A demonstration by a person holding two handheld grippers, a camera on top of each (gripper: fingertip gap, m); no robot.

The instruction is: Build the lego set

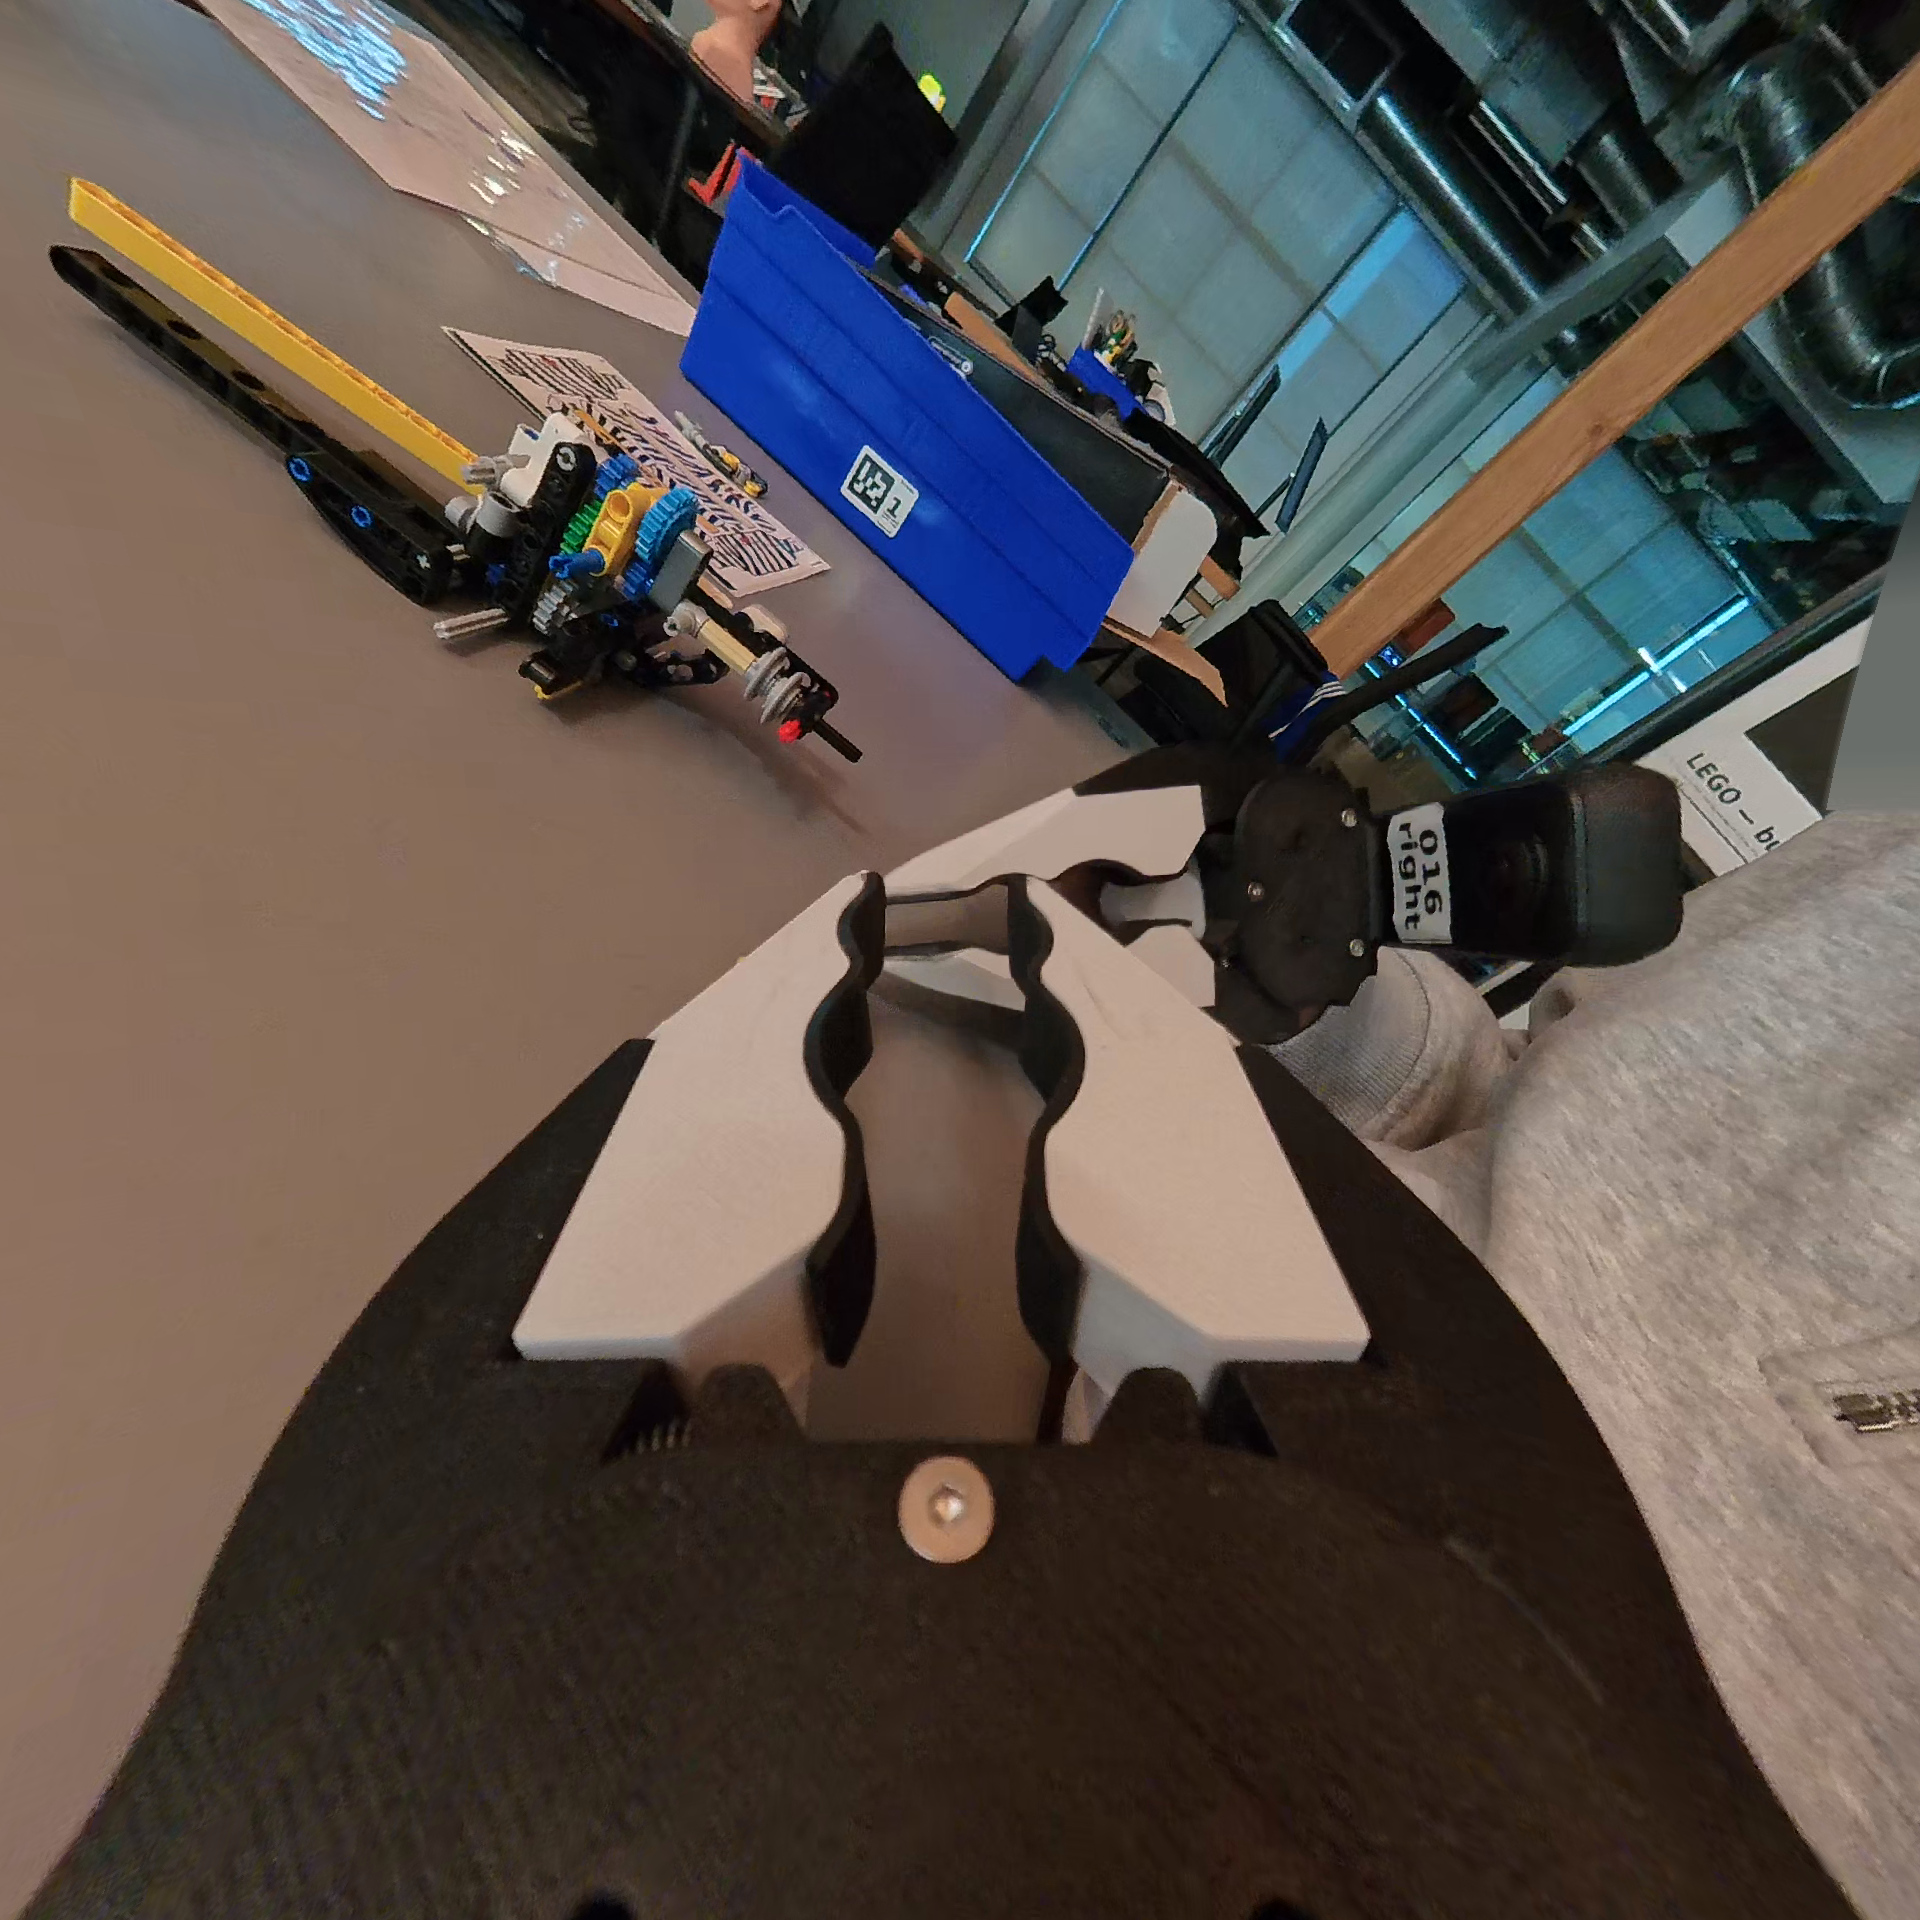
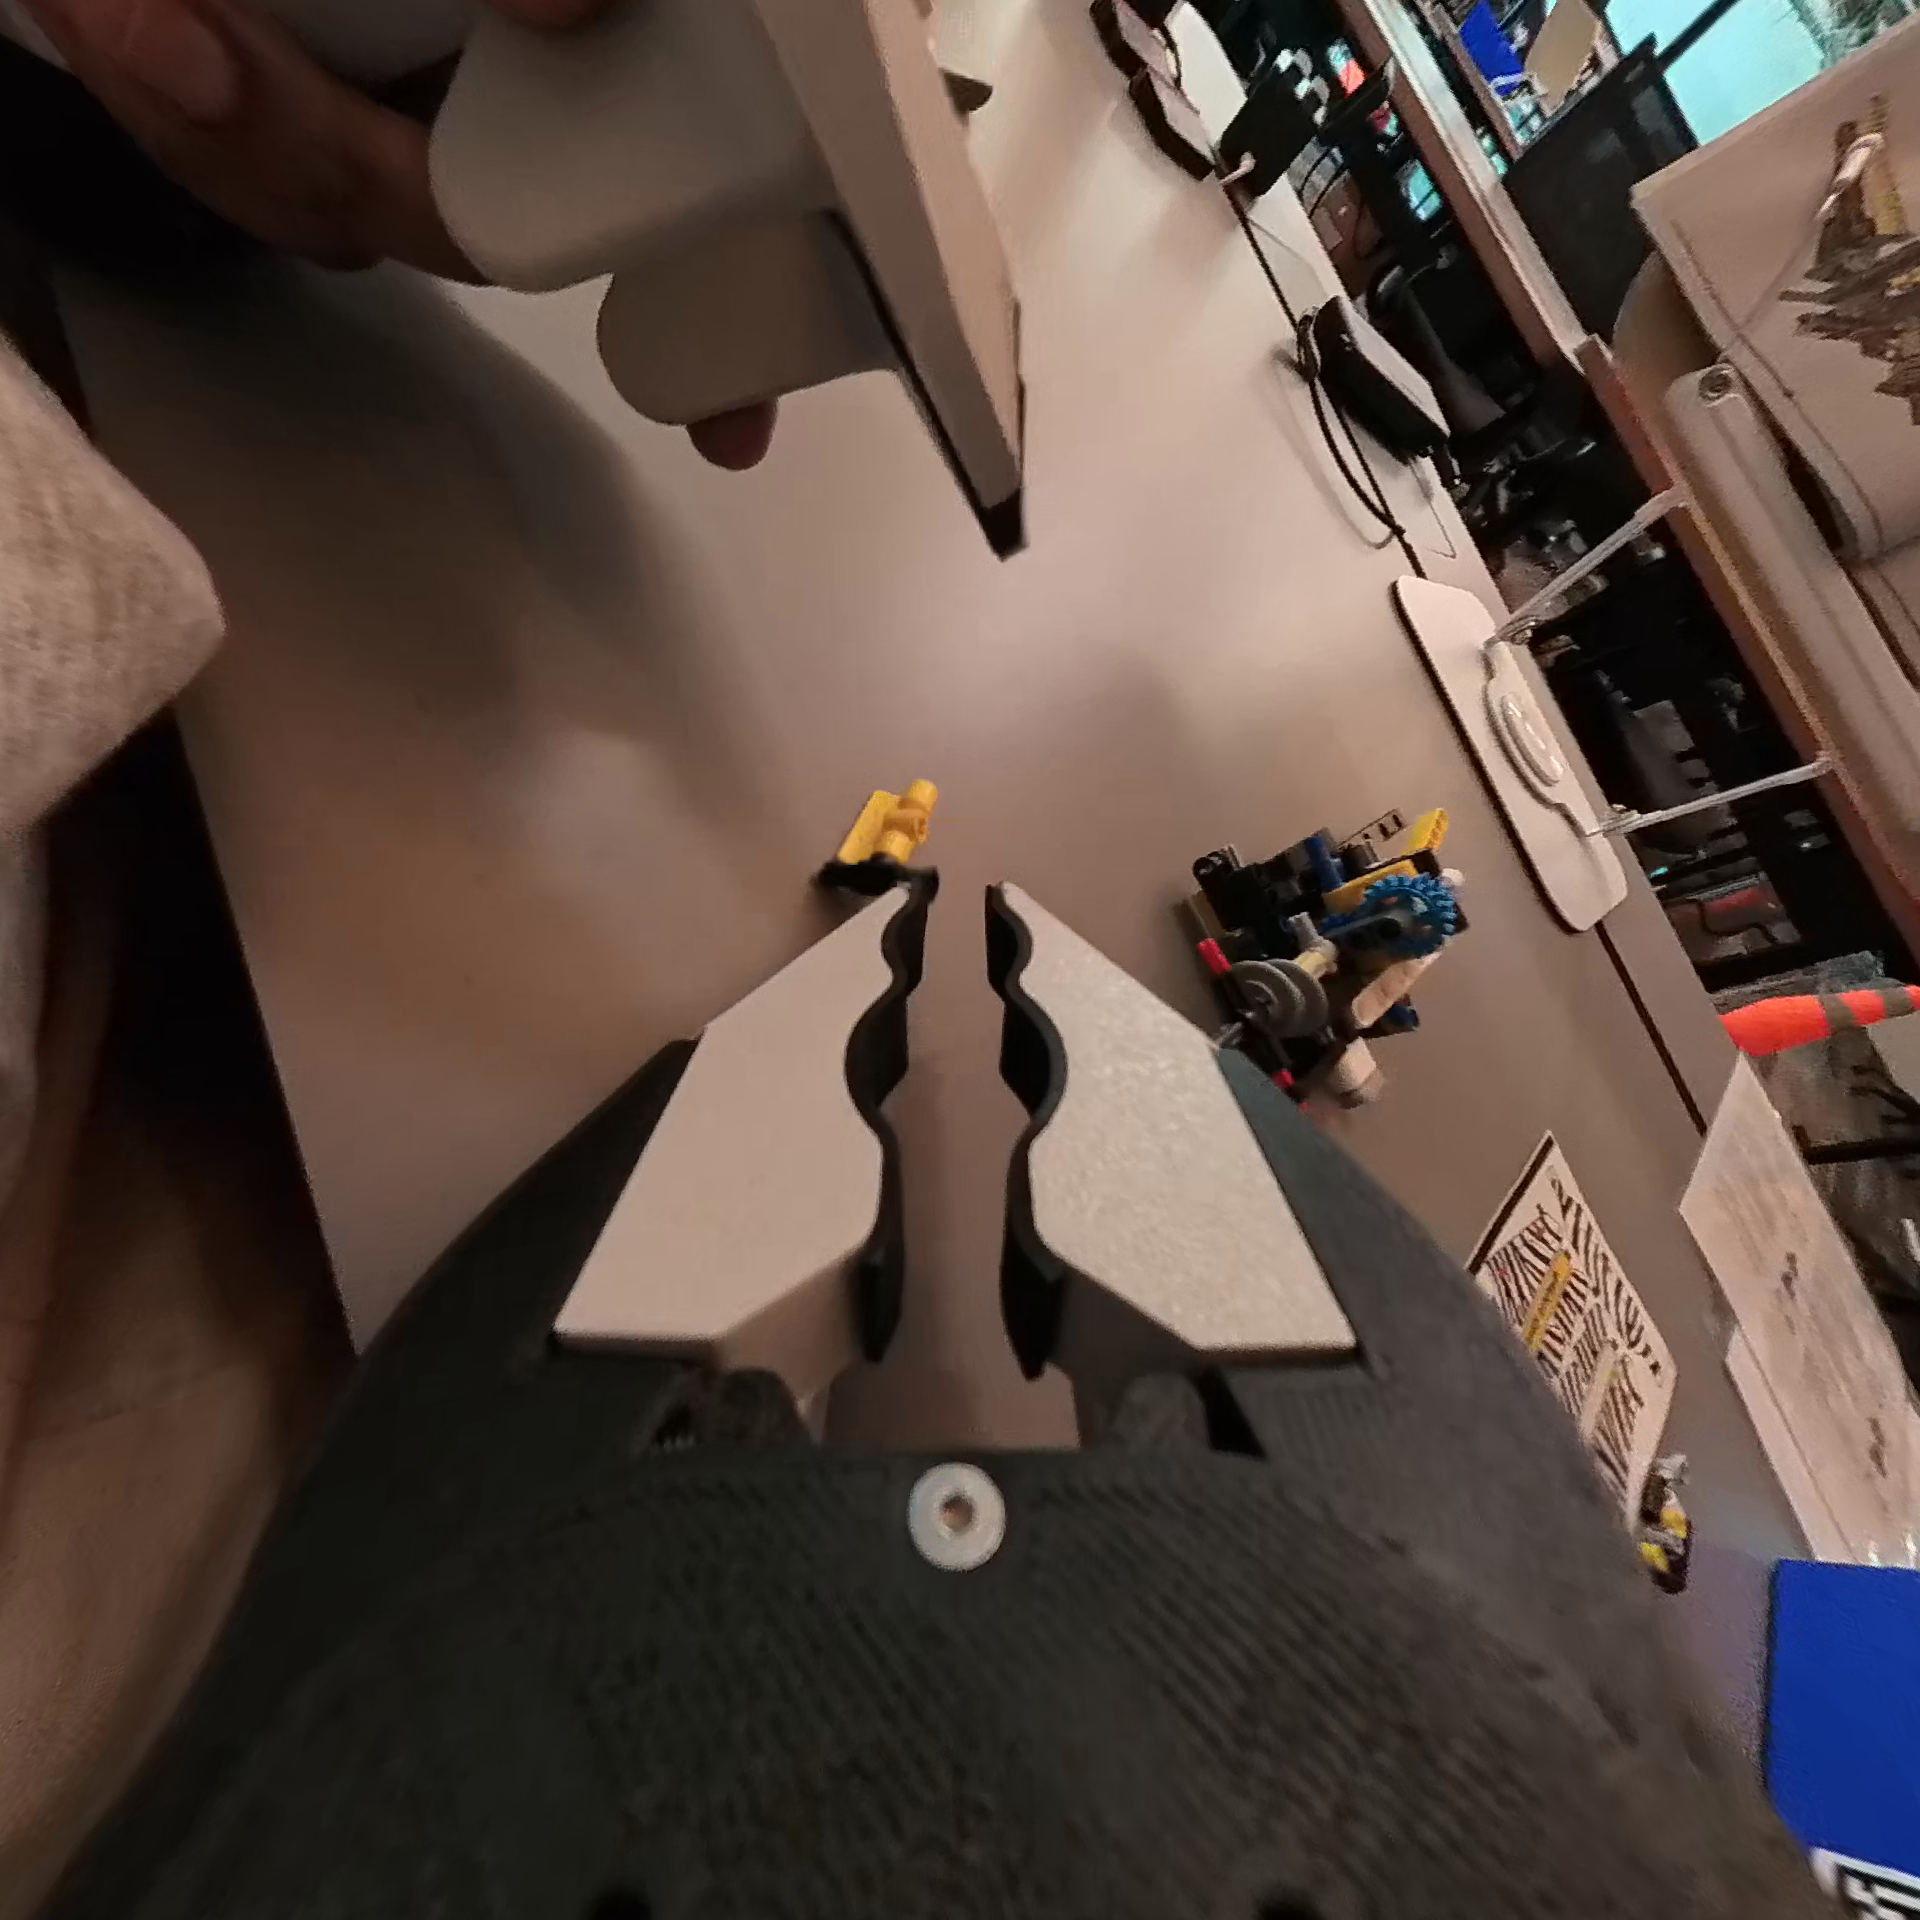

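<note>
The right gripper [image 2: 958, 894] hangs low over the worktop [image 2: 623, 727], its jaws parted by a narrow gap and holding nothing. Just beyond its left fingertip lies a small yellow connector [image 2: 891, 826] with a black bit at its near end, touching or almost touching that tip; which of the two, the blur does not let me tell. This loose piece sits out on the open middle of the worktop, well away from its edges.

The half-built model [image 2: 1320, 956], a dense knot of black beams, blue gears and grey axles, stands to the right of the connector and apart from it. From the left wrist view the model [image 1: 623, 561] trails a long yellow beam [image 1: 260, 322] and a black beam [image 1: 239, 405] toward the far side, with a striped sticker sheet [image 1: 644, 468] behind it and a blue bin [image 1: 914, 447] near the worktop's far edge.

The left gripper [image 1: 945, 914] is likewise released and empty, held close to the person's grey sleeve [image 1: 1662, 1143] at the near edge.

The step in hand looks like picking up the yellow connector. The next move calls for shifting the right gripper slightly left so the piece sits between the tips, then clenching gently; so small a part could skid or flip.
</note>
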